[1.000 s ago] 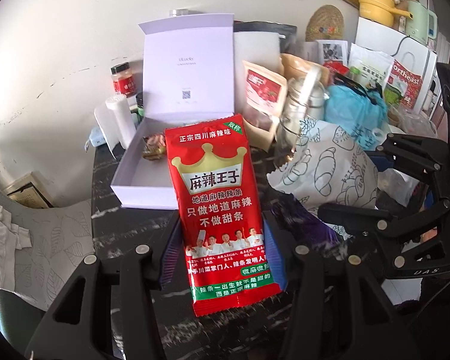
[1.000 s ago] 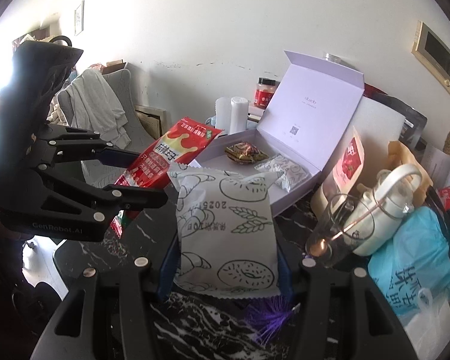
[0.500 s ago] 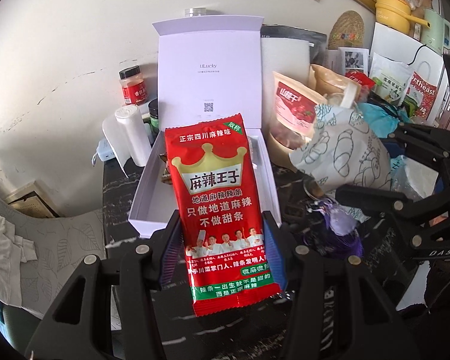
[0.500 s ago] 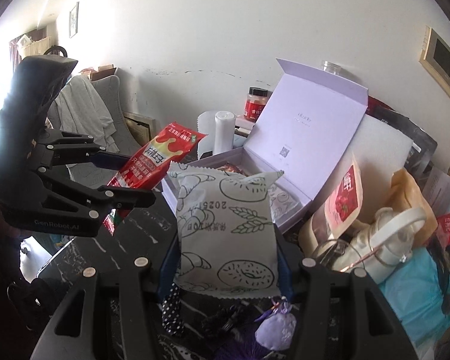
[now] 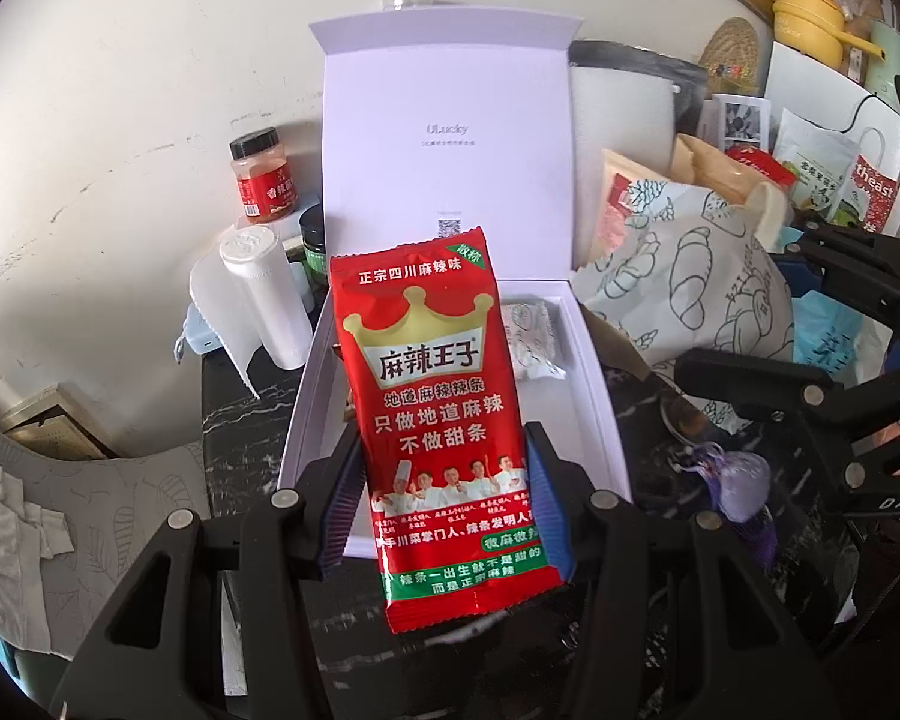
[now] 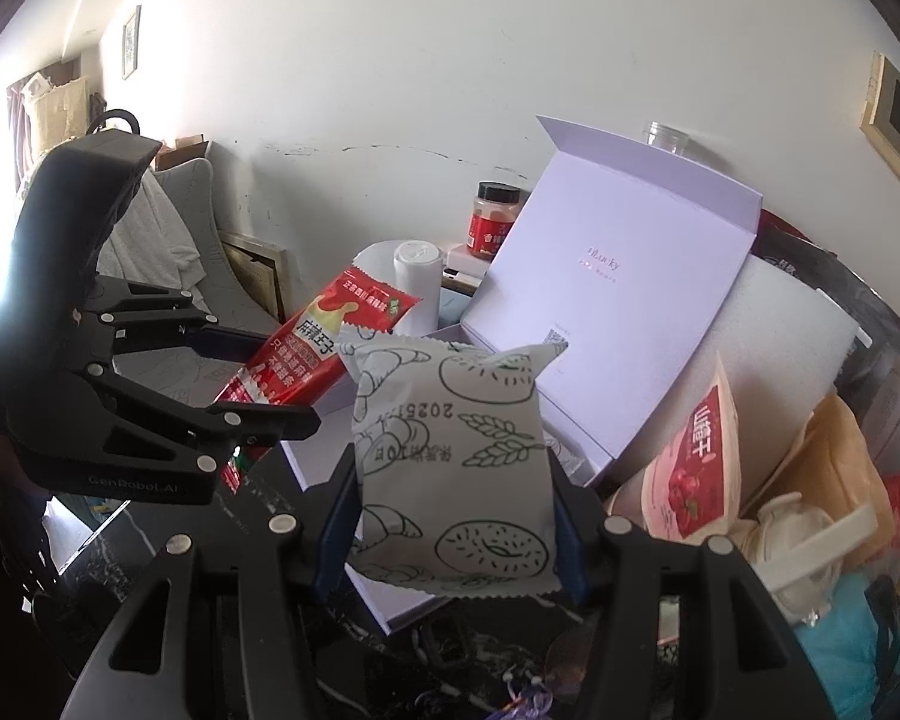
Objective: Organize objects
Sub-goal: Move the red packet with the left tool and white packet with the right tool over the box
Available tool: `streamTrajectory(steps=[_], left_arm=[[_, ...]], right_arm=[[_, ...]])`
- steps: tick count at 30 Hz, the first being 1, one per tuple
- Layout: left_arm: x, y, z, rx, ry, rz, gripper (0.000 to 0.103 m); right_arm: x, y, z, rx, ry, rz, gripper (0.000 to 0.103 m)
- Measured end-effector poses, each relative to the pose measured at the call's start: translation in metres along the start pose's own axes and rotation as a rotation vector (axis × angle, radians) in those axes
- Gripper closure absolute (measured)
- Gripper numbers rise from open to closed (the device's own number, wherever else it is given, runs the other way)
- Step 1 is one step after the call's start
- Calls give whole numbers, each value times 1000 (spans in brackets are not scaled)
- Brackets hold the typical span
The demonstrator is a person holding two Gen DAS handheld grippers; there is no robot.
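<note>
Snack packets, two of them, and we've got one in each gripper. Our left gripper (image 5: 444,504) pinches a glossy red spicy-strip packet (image 5: 435,414) by its lower half, both blue pads tight on its sides: gold crown, white Chinese lettering, a row of chefs, green band at the bottom. It hangs above the open white gift box (image 5: 594,396), whose lid stands upright with "ULucky" printed inside. Our right gripper (image 6: 450,516) squeezes a puffy pale-grey bread packet (image 6: 450,456) drawn with croissants and wheat ears, held over the box's near corner. A small white packet (image 5: 531,339) already lies inside. A red-labelled spice jar (image 5: 262,177) and a paper roll (image 5: 264,297) sit left of the box.
</note>
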State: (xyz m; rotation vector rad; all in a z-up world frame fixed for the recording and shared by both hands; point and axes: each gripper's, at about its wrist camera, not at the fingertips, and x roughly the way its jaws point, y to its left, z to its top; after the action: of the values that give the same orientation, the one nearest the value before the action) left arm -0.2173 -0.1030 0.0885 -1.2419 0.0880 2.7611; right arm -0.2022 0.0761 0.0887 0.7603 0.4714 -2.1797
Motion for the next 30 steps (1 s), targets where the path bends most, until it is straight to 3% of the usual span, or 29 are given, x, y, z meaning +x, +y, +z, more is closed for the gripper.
streamTrajectory(steps=[6,14,30], left_arm=[[37,15,13,-21,25,-7,54],[84,24,30,-22,28,40,54],[159,36,31,-6,88,97,54]], right_arm=[[27,-10,9,19,18,8,47],[66,-23,17,33,37,-26,47],[136,-42,23,85,103,-54,47]])
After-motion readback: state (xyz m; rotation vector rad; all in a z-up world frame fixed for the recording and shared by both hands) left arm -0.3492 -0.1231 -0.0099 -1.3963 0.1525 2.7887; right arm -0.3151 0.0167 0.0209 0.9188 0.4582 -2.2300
